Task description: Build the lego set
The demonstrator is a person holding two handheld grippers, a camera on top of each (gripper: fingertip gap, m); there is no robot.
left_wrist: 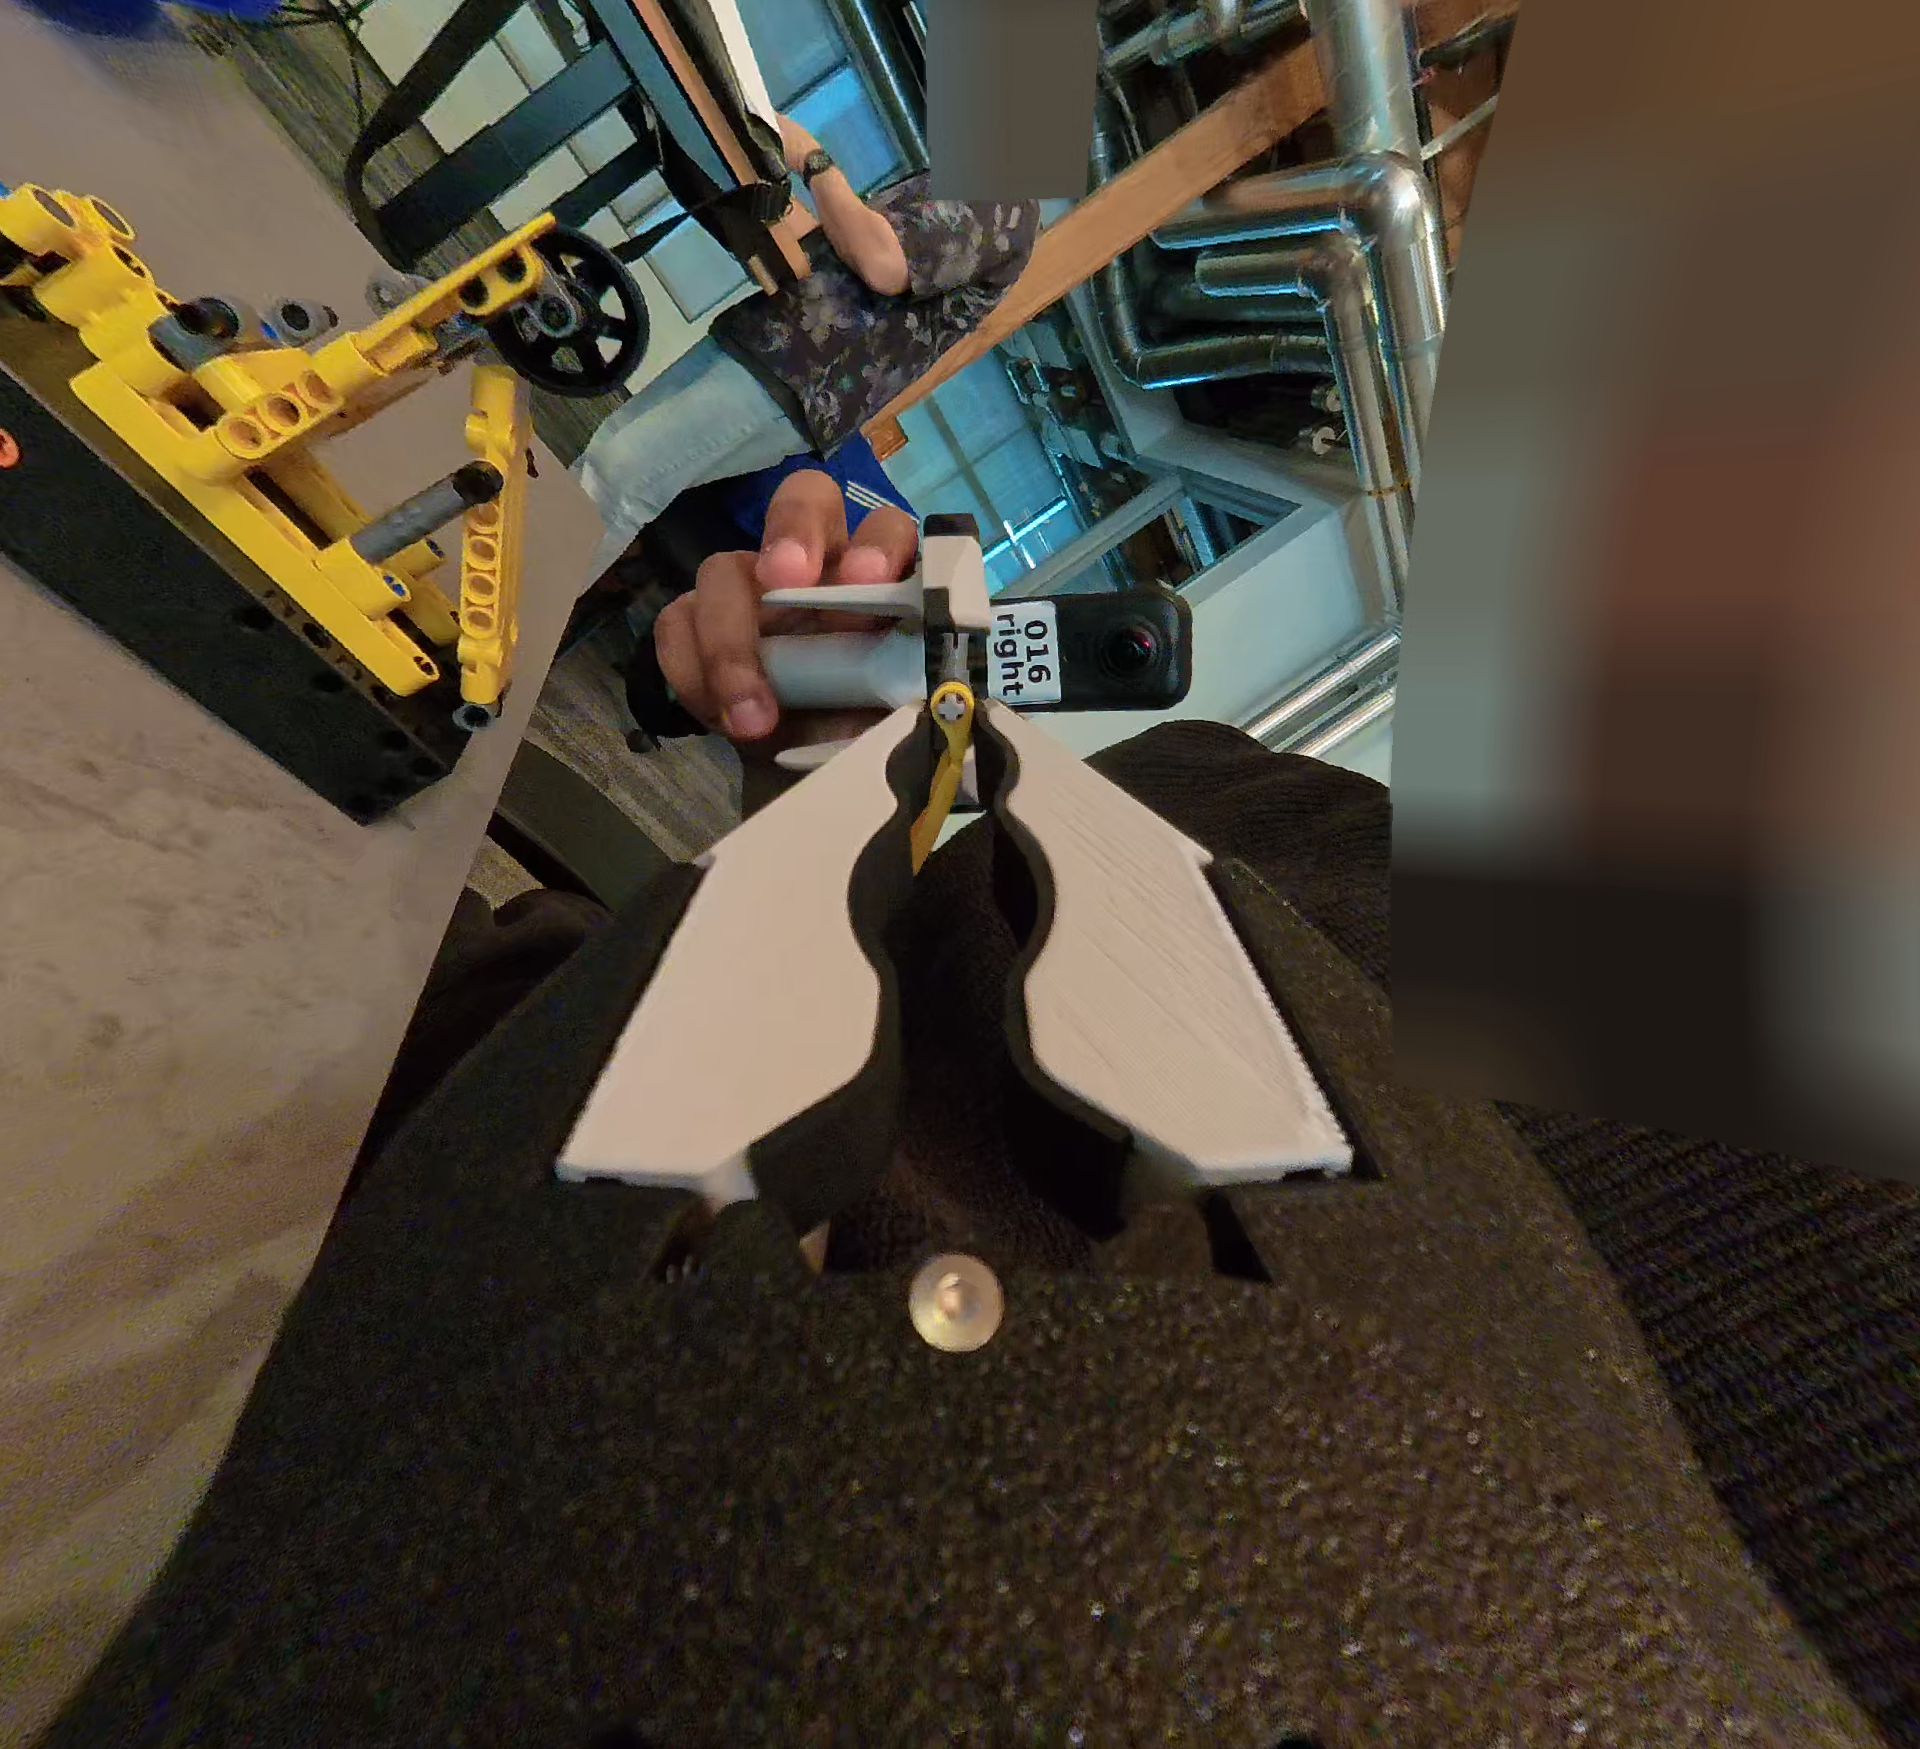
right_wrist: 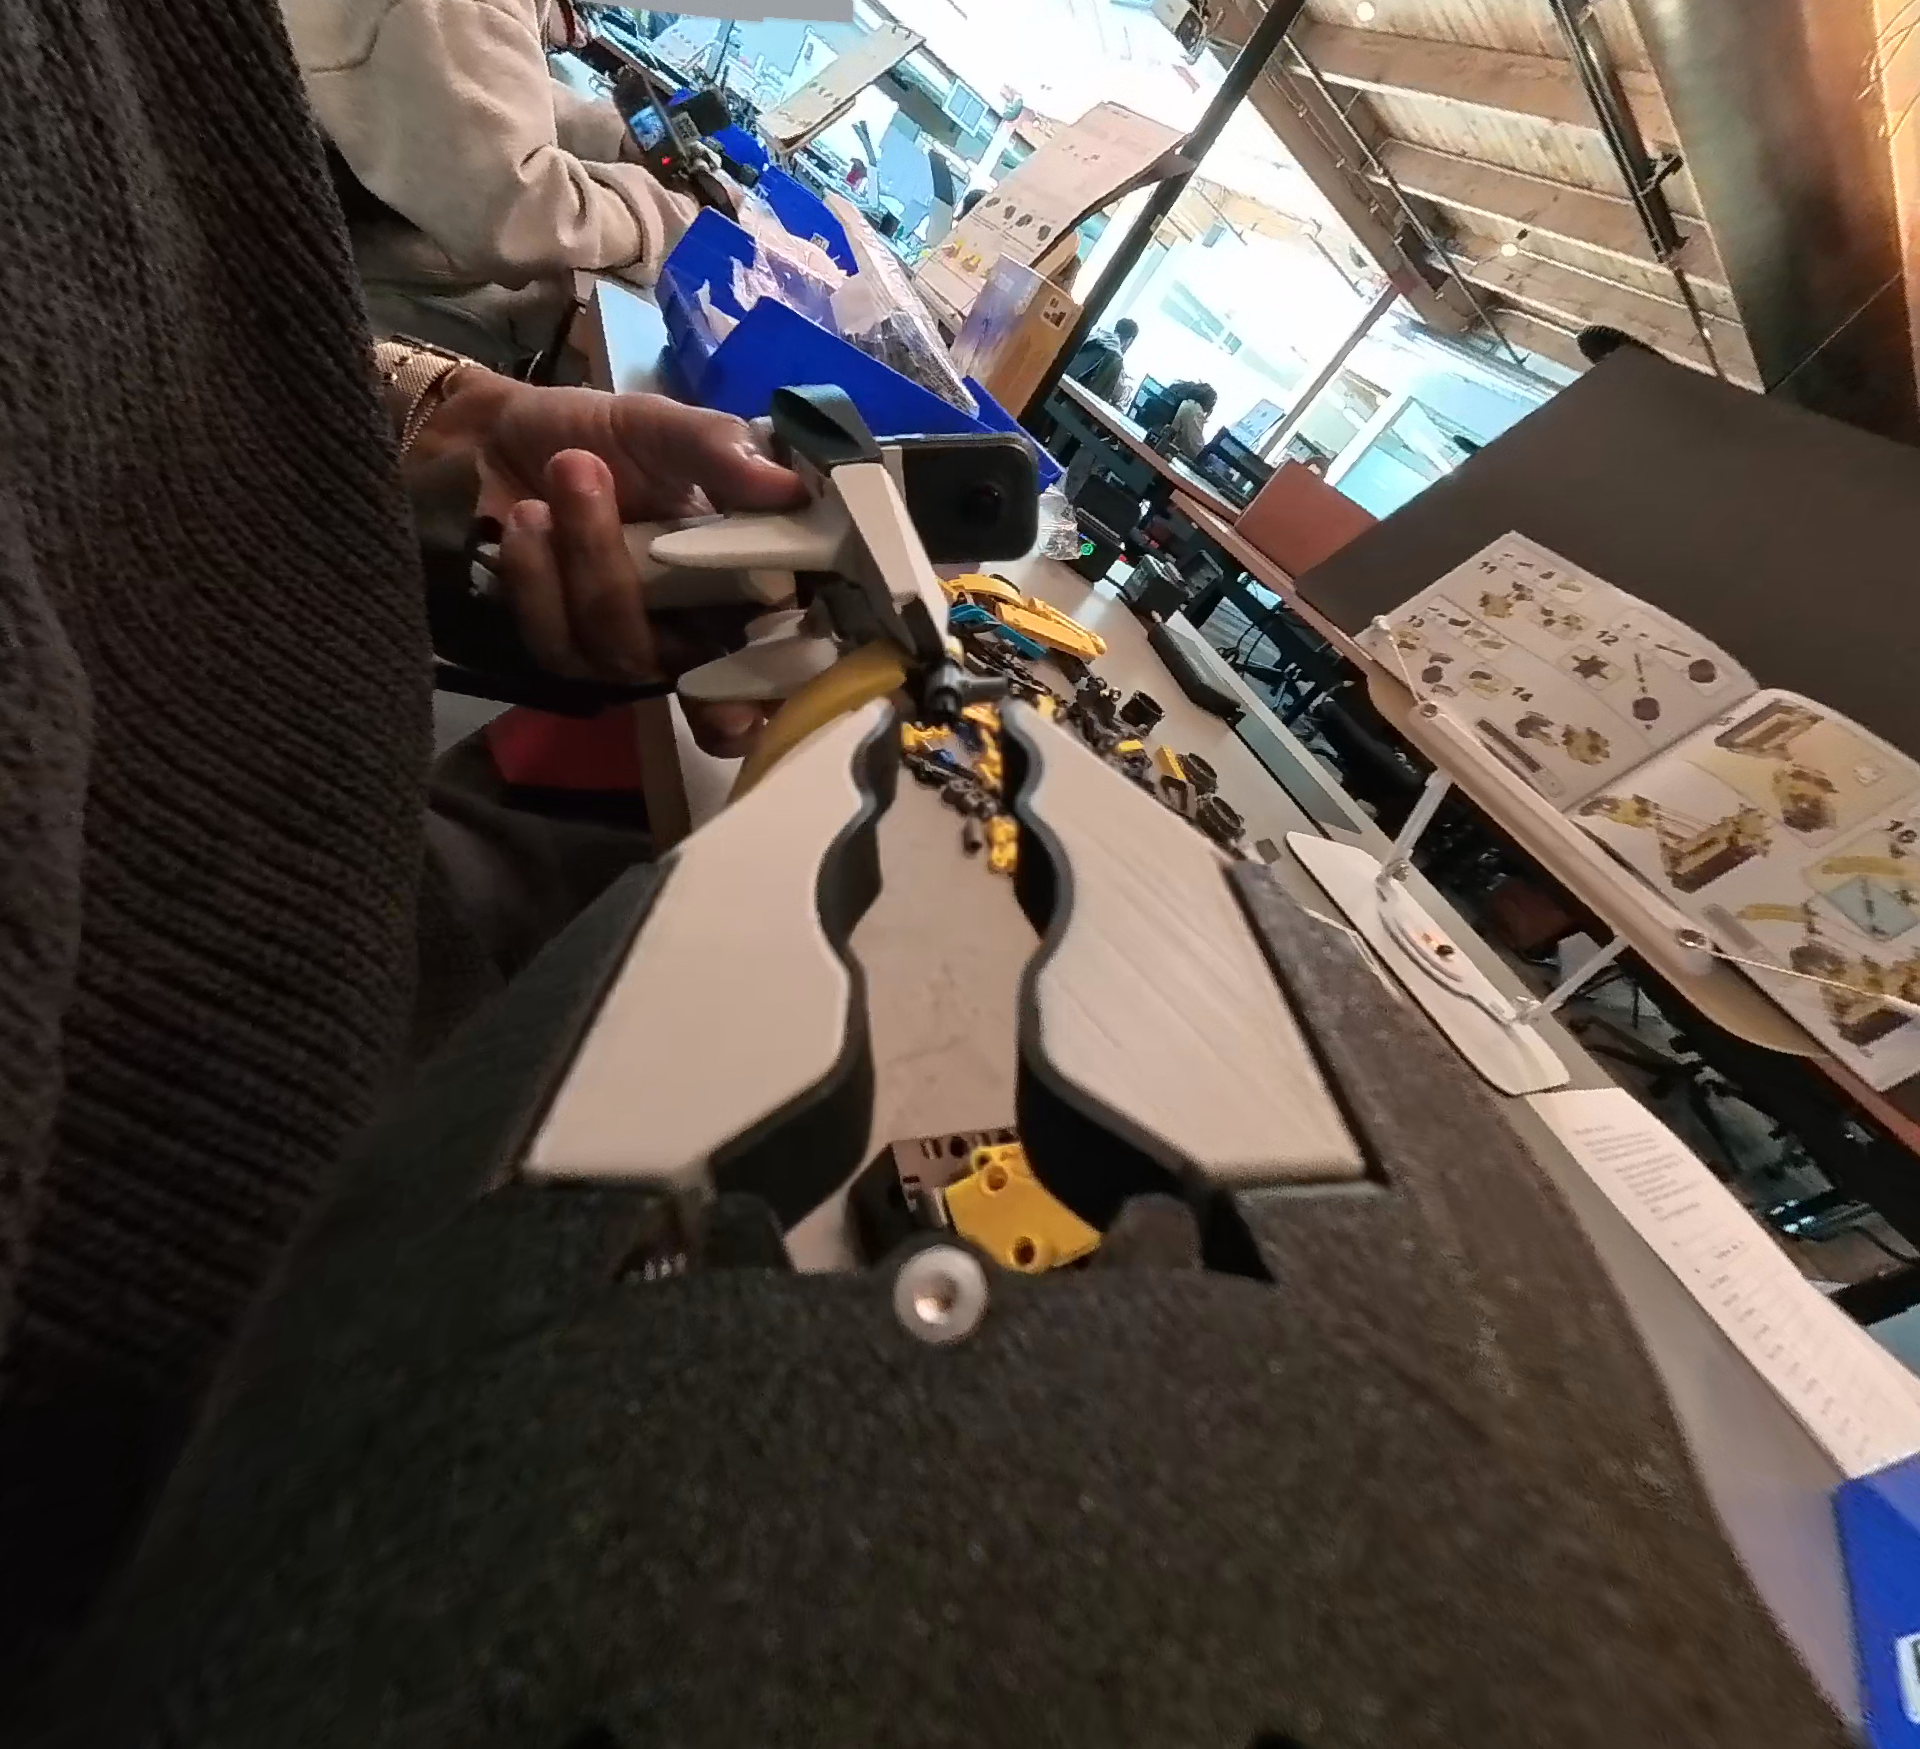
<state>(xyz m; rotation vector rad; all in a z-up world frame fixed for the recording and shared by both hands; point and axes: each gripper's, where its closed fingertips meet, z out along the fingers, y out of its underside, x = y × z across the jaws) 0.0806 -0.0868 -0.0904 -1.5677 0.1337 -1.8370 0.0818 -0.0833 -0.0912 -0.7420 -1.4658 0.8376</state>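
Observation:
My left gripper (left_wrist: pixel 951 717) is shut on a thin, curved yellow strip (left_wrist: pixel 940 795) with a cross-hole end at its fingertips. It is lifted off the table, in front of a dark knitted sweater. My right gripper (right_wrist: pixel 953 712) faces it tip to tip and appears shut on a small black pin (right_wrist: pixel 956 686), which sits right at the strip's end. The strip (right_wrist: pixel 810 707) curves down to the left in the right wrist view. The right gripper also shows in the left wrist view (left_wrist: pixel 940 650), held by a hand.
A yellow beam-and-pin model (left_wrist: pixel 281 452) with a black wheel (left_wrist: pixel 566 312) stands on a black base (left_wrist: pixel 156 577) on the grey table (left_wrist: pixel 156 1024). Loose yellow and black parts (right_wrist: pixel 1091 733) lie on the table. An open instruction booklet (right_wrist: pixel 1662 816) rests on a stand, with blue bins (right_wrist: pixel 790 349) behind. Other people are nearby. The grippers are tip to tip, or close to it.

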